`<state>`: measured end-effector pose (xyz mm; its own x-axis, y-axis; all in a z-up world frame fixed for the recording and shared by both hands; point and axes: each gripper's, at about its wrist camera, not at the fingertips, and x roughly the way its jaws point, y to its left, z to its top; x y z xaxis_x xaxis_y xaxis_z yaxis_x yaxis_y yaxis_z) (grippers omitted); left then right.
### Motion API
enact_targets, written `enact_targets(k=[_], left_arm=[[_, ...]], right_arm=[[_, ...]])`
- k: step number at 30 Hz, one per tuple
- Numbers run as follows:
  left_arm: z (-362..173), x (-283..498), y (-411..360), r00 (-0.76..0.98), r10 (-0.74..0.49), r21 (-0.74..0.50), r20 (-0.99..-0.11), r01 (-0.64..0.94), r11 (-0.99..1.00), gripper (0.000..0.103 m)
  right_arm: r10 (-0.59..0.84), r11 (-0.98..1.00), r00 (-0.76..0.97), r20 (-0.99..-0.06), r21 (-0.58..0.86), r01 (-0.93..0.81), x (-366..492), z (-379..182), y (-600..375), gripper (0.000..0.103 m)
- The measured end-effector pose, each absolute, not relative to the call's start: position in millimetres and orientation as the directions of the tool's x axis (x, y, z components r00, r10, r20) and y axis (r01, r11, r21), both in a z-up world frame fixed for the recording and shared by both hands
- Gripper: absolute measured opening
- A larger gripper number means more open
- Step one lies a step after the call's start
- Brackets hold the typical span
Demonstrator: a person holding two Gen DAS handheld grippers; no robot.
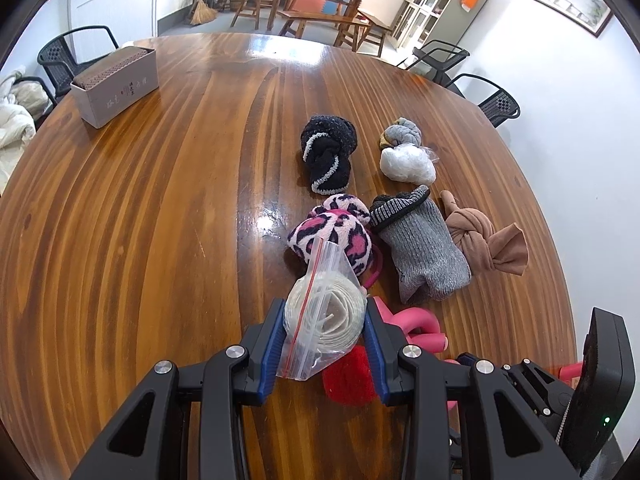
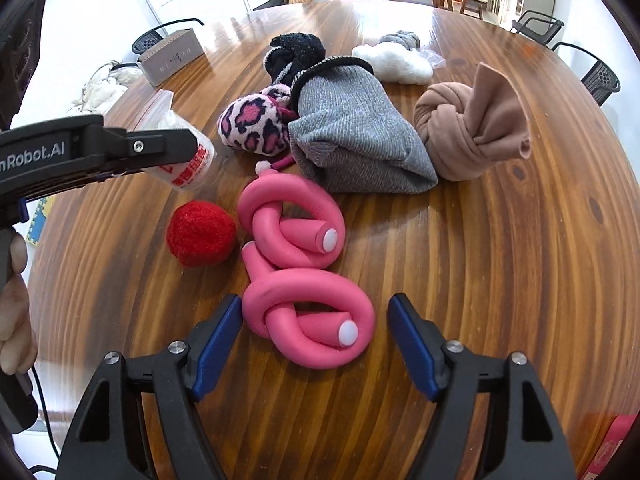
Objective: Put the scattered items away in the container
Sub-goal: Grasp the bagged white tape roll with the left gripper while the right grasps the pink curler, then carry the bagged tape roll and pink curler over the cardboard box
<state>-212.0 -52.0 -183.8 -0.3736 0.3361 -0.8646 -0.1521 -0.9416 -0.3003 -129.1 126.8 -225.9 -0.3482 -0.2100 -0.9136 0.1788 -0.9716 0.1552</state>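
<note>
Where the round wooden table curves away at far left, a beige open-topped box sits alone near the rim, well apart from the clutter. Left gripper is clamped tight on a clear zip bag of coiled white cord — both blue pads press its sides, and the bag's top corner pokes up over the pink leopard-print bundle behind it. In the right wrist view that same gripper comes in from the left edge, a hand on its handle.

Just right of the bag lies a red fuzzy ball, touching nothing but the tabletop, near the first of two knotted pink foam rollers. The second roller lies between the blue pads of the right gripper — jaws stand wide, neither pad pressing on it, nothing held.

Further back, left to right: a black knotted sock with white trim, a grey knit sock against the leopard bundle, a white crumpled bag with a grey bundle behind it, and a tan knotted stocking just beside the grey sock.

Black chairs ring the table.
</note>
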Motion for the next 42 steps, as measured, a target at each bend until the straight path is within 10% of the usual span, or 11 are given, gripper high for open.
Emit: enact_targets(k=[42], left_arm=[[-113.1, -101.6, 75.7, -0.35, 0.439, -0.27, -0.828, -0.436, -0.858, 0.039]], right_arm=[[-0.059, -0.984, -0.541, -0.839, 0.141, -0.112, 16.3, -143.0, 252.9, 0.068]])
